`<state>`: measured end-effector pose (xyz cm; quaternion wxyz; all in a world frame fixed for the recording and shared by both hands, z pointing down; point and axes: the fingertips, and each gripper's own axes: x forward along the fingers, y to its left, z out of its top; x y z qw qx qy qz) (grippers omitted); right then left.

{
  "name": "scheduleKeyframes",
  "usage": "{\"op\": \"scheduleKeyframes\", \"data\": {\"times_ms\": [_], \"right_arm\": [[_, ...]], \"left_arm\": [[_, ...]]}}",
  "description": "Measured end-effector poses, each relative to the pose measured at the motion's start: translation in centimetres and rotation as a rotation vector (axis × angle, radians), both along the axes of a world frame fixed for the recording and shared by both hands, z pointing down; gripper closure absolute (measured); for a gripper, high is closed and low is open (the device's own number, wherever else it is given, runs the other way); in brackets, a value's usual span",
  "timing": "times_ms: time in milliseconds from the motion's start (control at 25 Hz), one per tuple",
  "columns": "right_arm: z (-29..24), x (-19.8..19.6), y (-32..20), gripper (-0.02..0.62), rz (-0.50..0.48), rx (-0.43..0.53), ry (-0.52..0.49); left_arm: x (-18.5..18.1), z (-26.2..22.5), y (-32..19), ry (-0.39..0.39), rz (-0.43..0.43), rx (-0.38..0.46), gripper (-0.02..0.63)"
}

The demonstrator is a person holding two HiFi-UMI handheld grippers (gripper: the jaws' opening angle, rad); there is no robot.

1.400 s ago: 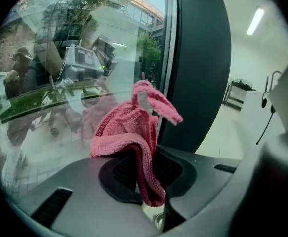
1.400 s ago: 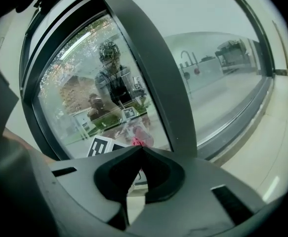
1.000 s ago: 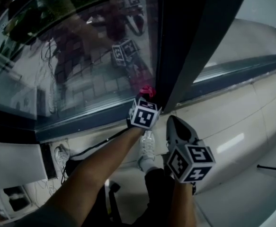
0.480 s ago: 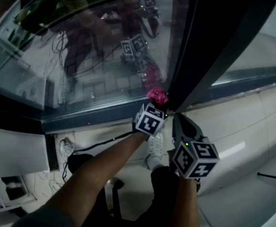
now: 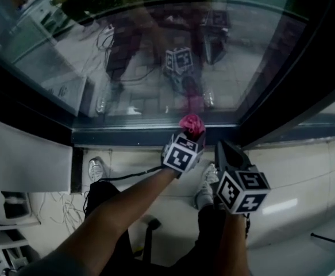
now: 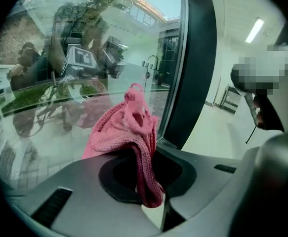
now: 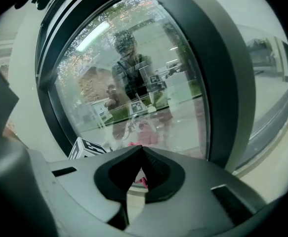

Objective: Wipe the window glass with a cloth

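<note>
jaws of my left gripper [image 5: 188,135] are pinching the pink cloth [image 5: 191,123] at the bottom edge of the window glass [image 5: 156,56]; the pane is stretching up and leftward from it. my right gripper [image 5: 223,148] is hovering just beside, farther back, jaws pressed together on nothing. only the left gripper view is showing cloth drooping through.

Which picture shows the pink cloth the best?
The left gripper view: the pink cloth is big and close, pinched in the left gripper. The head view shows only a small pink bunch. The right gripper view shows just a pink sliver behind its jaws.
</note>
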<state>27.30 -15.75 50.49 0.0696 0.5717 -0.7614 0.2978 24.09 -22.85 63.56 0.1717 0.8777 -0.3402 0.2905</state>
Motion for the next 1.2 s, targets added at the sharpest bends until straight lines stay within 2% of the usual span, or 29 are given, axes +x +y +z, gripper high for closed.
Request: {"op": "scheduleKeyframes", "data": {"times_ms": [240, 560, 920, 1200], "right_arm": [[-0.1, -6.4, -1.4, 0.604, -0.113, 0.003, 0.037], [0.2, -16.8, -2.6, 0.604, -0.267, 0.001, 0.117], [1.2, -27.2, -3.8, 0.604, -0.408, 0.012, 0.089], [1.5, -32.9, -3.8, 0.604, -0.457, -0.003, 0.025]], "left_arm": [[-7.8, -1.6, -1.4, 0.016, -0.115, 0.019, 0.552], [-20.7, -2.2, -1.8, 0.017, -0.285, 0.009, 0.552], [-34.8, -1.4, -2.7, -0.007, -0.465, 0.015, 0.552], [-45.0, -0.8, -3.2, -0.016, -0.612, 0.0, 0.552]]}}
